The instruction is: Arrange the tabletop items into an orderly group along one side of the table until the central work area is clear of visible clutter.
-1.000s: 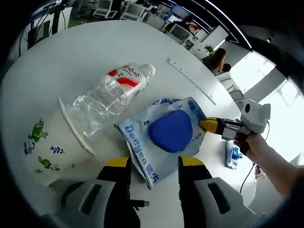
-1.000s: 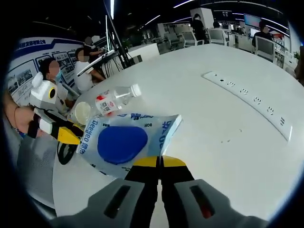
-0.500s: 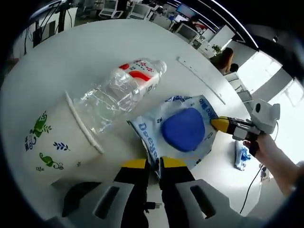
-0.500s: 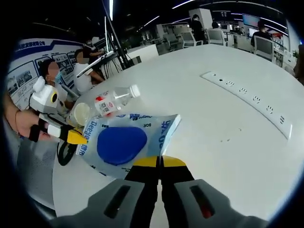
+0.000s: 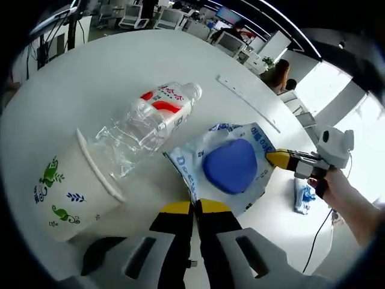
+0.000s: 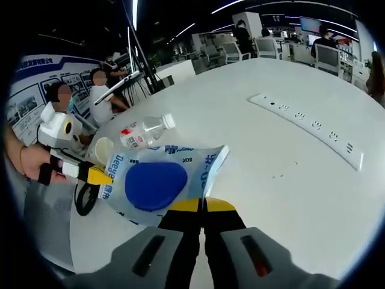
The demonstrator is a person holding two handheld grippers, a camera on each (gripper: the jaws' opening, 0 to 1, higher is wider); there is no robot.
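I've got the blue pouch pinched at opposite edges, left gripper and right gripper both clamped tight.

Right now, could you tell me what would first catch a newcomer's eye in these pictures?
The white pouch with a big blue patch lies on the white table, pinched at opposite edges by the left gripper and the right gripper. Beside it lie a clear plastic bottle and a tipped paper cup.
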